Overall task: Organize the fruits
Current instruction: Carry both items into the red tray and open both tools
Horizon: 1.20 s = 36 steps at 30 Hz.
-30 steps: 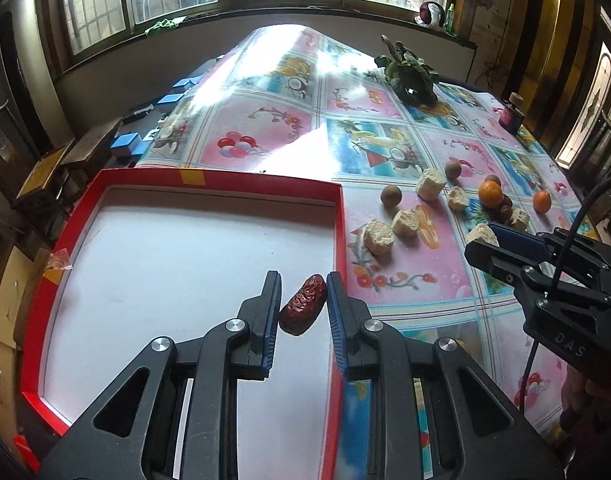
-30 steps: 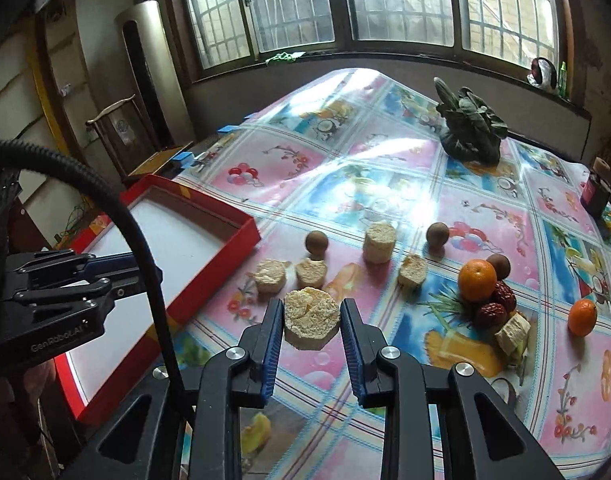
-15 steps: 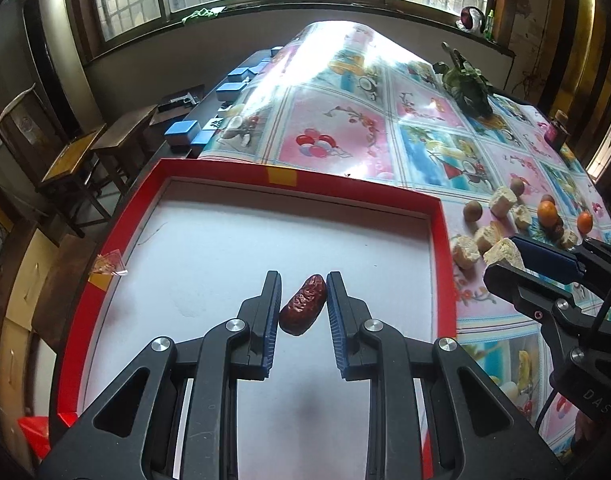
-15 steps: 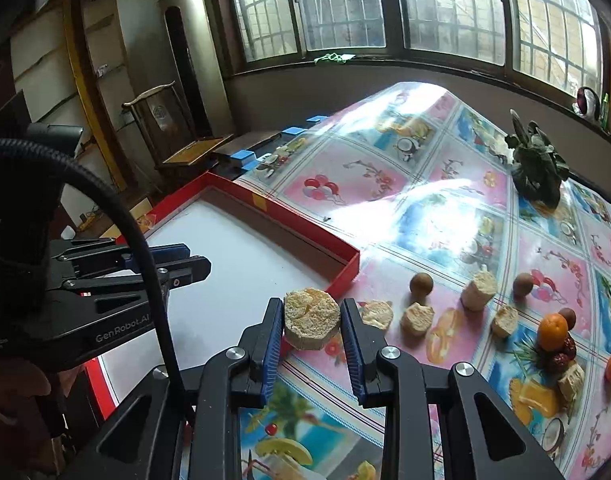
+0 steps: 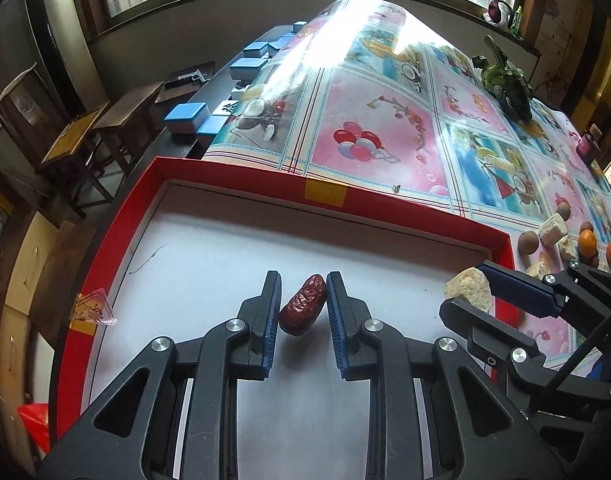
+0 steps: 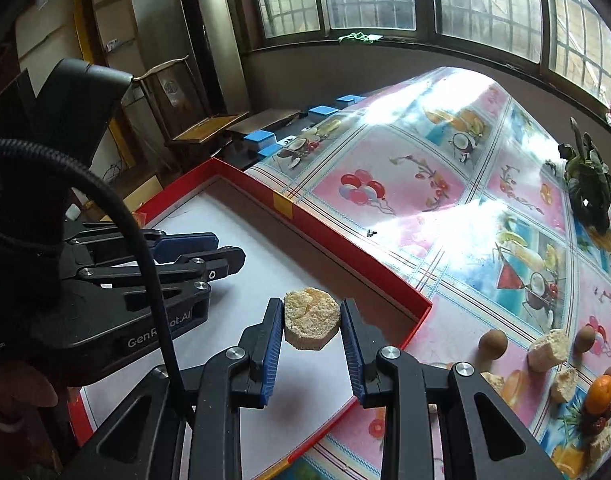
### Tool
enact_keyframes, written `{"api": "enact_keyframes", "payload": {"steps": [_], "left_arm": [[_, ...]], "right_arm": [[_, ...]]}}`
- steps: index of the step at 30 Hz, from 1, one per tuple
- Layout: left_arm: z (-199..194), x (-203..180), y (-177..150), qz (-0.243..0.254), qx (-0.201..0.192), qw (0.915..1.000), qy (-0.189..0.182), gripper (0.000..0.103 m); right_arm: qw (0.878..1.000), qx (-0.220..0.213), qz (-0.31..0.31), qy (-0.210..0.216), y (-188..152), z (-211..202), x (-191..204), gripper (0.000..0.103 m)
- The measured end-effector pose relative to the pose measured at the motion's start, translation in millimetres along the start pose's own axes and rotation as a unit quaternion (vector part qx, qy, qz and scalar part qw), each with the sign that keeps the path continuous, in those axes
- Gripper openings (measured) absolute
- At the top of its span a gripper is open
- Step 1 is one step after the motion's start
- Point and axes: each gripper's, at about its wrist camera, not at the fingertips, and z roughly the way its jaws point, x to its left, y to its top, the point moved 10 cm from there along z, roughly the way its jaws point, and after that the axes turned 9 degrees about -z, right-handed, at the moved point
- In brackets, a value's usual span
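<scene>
My left gripper (image 5: pixel 304 288) is shut on a dark red date (image 5: pixel 303 311) and holds it above the white floor of the red-rimmed tray (image 5: pixel 385 202). My right gripper (image 6: pixel 311 312) is shut on a pale cut fruit chunk (image 6: pixel 311 322) above the tray's right part (image 6: pixel 325 236). In the left wrist view the right gripper (image 5: pixel 471 286) with its chunk (image 5: pixel 468 289) shows near the tray's right rim. The left gripper (image 6: pixel 221 252) shows at the left in the right wrist view. Other fruit lies on the tablecloth: oranges (image 5: pixel 586 241), brown round fruits (image 6: pixel 492 344) and pale chunks (image 6: pixel 547 354).
A dark green plant (image 5: pixel 505 82) stands far back on the patterned tablecloth (image 5: pixel 377 140). Blue boxes (image 5: pixel 185 116) sit at the table's left edge, with wooden stools (image 5: pixel 81 136) beyond. A small wrapper (image 5: pixel 93 308) lies on the tray's left rim.
Both grippers have moved left over the tray with their loads. The right gripper's chunk has come from over the tablecloth to above the tray floor.
</scene>
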Motion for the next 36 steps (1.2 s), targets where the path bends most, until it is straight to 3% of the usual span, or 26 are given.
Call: {"api": "enact_keyframes", "payload": {"steps": [10,11,14,15,25,36], "left_arm": [[8,2,0,0.003,0.004,0.9999,0.015,0.023],[8,3,-1,0.002,0.005,0.9999,0.015,0.028],[6,5,-2,-0.007,0.006,0.9999,0.008,0.058],[5,5,-3,-0.011,0.003,0.9999,0.004,0.059],[-20,-1,-14,-0.005,-0.016,0.9998,0.009,0.059],[-57,-43,-32,0.015,-0.032,0.9990,-0.029,0.059]], "right_arm": [[1.000,0.026,-0.005,0.013,-10,29,-2,0.029],[1.000,0.027,-0.005,0.014,-11,30,-1,0.031],[1.000,0.019,-0.001,0.018,-11,26,0,0.037],[1.000,0.016,0.000,0.017,-11,23,-1,0.037],[0.999,-0.030,0.022,0.011,-7,-26,-4,0.037],[0.997,-0.056,0.054,-0.013,-38,-80,-25,0.039]]}}
